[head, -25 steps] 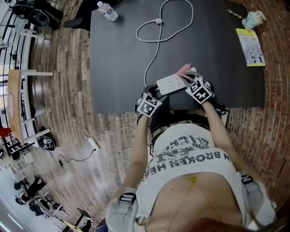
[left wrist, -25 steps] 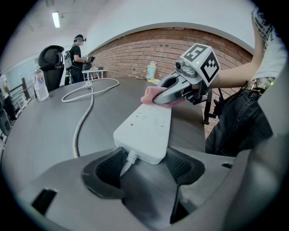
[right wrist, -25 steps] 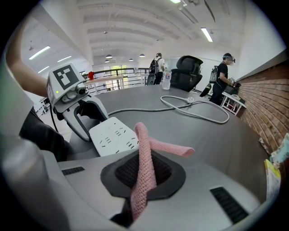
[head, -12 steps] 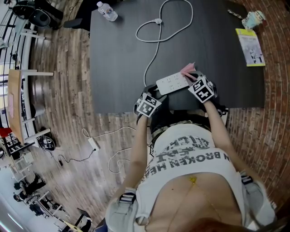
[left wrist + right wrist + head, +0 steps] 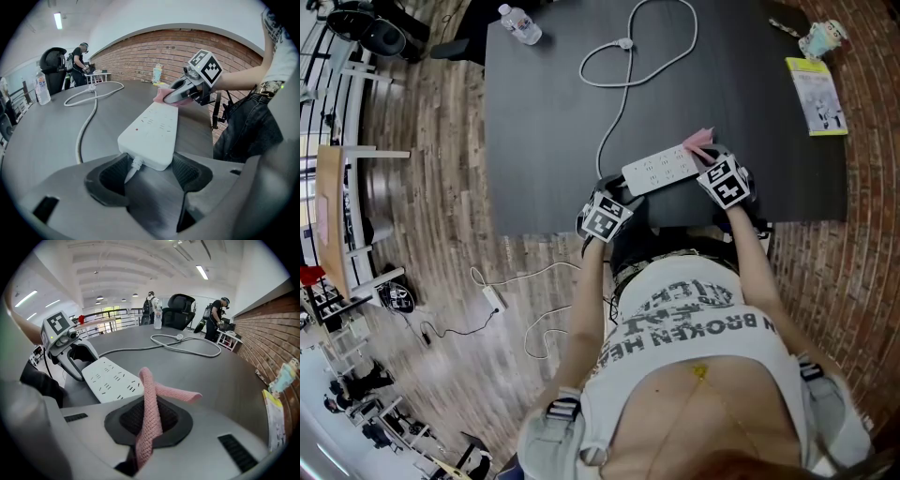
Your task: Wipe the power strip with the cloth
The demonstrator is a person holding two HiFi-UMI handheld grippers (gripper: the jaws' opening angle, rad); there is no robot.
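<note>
Fingers of the left gripper [image 5: 150, 174] are closed on the cord end of the white power strip [image 5: 152, 133], laid by the table's [image 5: 553, 122] near edge. Pink cloth [image 5: 149, 399] is pinched tight in the right gripper's [image 5: 150, 423] fingers at the strip's right end. Farther off, the cord [image 5: 623, 103] is looped.

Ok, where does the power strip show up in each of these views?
Head view: the power strip lies near the front edge of the table, right of centre.
Left gripper view: centre, with its corded end between the jaws of the left gripper.
Right gripper view: left of centre, behind the pink cloth.
Shared landmark: the looped white cable.
</note>
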